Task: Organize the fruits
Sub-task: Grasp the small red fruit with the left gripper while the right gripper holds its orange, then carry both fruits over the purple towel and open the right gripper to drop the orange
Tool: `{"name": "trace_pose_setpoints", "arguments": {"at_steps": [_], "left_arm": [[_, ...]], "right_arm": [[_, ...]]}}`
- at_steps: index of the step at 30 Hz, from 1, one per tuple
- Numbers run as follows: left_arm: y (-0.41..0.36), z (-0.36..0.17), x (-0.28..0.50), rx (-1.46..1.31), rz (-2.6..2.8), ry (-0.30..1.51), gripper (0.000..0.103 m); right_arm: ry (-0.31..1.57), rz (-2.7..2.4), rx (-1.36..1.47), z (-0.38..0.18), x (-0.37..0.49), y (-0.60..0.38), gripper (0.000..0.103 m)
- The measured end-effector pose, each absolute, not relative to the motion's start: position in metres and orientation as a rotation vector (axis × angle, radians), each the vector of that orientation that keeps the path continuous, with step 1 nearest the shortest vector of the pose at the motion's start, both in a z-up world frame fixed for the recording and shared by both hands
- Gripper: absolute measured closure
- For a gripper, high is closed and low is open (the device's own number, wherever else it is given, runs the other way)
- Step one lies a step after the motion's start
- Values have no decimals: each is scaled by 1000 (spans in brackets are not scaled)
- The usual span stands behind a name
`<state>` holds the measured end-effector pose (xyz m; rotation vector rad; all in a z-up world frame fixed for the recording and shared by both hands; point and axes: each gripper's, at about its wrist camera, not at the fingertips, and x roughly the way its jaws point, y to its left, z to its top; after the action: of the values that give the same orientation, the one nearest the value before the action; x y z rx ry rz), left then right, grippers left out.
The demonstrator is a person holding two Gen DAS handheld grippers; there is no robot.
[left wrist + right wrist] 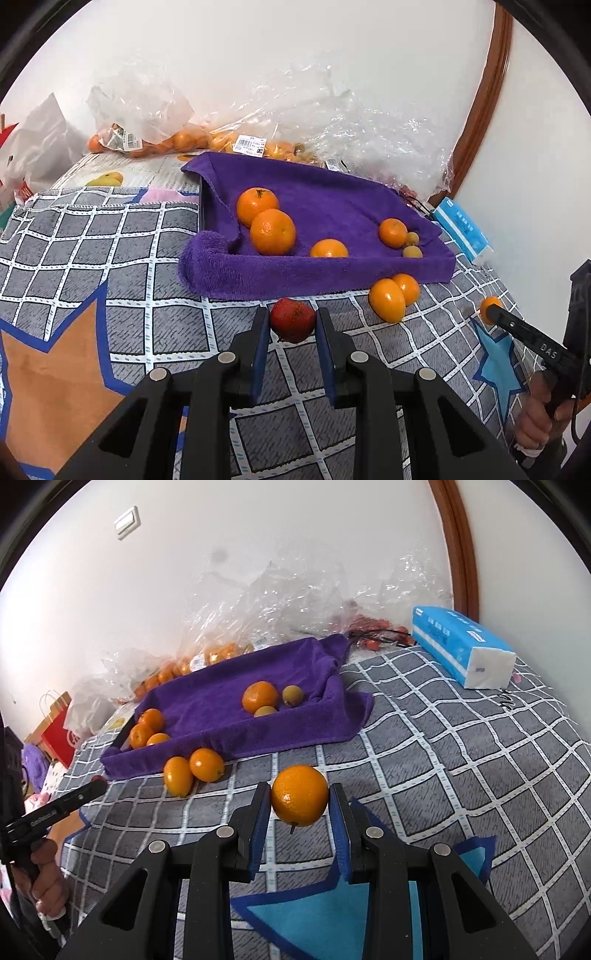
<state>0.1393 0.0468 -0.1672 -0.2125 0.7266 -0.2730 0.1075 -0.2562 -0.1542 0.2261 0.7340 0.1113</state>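
Observation:
My left gripper (292, 319) is shut on a small red fruit (292, 320), held just in front of the purple towel-lined tray (258, 273). My right gripper (300, 800) is shut on a small orange (300, 799), held above the checked cloth to the right of the tray (258, 734). The tray holds several oranges (272, 232) and two small brownish fruits (412, 252). Two oval oranges (387, 300) lie on the cloth by the tray's front edge; they also show in the right wrist view (207, 764).
Clear plastic bags of oranges (177, 142) lie against the wall behind the tray. A blue tissue pack (461, 650) sits at the right. A red paper bag (59, 734) and a white bag (40, 144) stand at the left. A wooden door frame (487, 96) rises at the right.

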Motion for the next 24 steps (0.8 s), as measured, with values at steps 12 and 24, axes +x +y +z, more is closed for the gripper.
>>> {"name": "trace_pose_setpoints", "arguments": {"at_steps": [12, 24], "left_arm": [[53, -156, 134, -206, -217, 651, 79], [74, -99, 146, -234, -201, 557, 79]], "right_arm": [[682, 142, 158, -107, 115, -231, 71], [617, 186, 133, -73, 156, -203, 71]]}}
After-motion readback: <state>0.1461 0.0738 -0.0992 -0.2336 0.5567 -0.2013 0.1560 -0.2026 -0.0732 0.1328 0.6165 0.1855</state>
